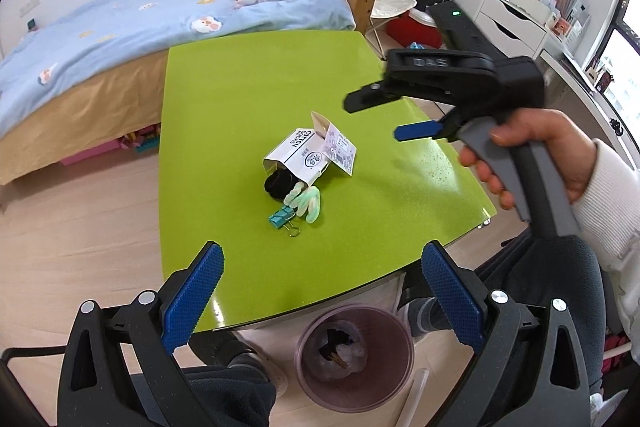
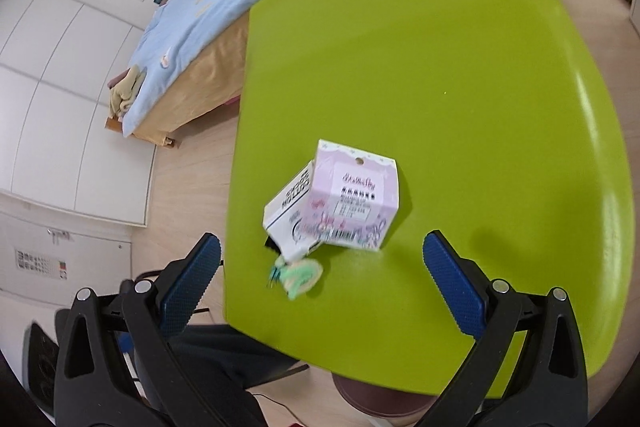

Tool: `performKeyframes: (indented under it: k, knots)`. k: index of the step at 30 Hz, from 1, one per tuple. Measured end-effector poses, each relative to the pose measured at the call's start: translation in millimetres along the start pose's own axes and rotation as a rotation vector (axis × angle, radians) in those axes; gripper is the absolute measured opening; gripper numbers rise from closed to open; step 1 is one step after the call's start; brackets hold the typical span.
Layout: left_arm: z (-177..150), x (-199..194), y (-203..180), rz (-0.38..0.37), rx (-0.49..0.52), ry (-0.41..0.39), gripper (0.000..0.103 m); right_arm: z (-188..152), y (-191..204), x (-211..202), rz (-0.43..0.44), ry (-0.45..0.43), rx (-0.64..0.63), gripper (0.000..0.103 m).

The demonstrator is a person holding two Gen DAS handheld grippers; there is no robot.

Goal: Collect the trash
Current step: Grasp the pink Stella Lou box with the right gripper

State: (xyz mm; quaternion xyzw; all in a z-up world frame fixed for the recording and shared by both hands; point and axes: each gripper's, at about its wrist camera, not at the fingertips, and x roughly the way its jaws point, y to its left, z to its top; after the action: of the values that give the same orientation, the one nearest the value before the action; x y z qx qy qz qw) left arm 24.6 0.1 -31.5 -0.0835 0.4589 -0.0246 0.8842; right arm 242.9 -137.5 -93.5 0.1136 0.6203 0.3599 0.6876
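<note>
I read the green tabletop (image 1: 248, 99) as glossy and smooth, catching window glare. The sock box (image 1: 298, 155) looks like matt printed cardboard (its pink tag (image 2: 356, 203) too). My gripper pads (image 1: 192, 299) are rough, knurled blue rubber.

both wrist views overlook green table (image 1: 248, 99)
</note>
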Motion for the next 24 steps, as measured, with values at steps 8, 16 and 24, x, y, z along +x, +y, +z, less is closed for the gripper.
performKeyframes:
  k: [8, 16, 24]
  knots:
    - [1.7, 4.0, 6.7, 0.003, -0.015, 0.010, 0.095, 12.4, -19.4, 32.5, 0.039, 0.040, 0.087, 0.099]
    - [-0.1, 10.2, 14.8, 0.004, -0.041, 0.025, 0.095, 16.8, -25.2, 46.4, 0.061, 0.054, 0.109, 0.088]
    - [1.5, 15.1, 16.2, 0.000, -0.043, 0.032, 0.095, 16.7, -18.4, 39.3, 0.011, 0.031, 0.043, 0.067]
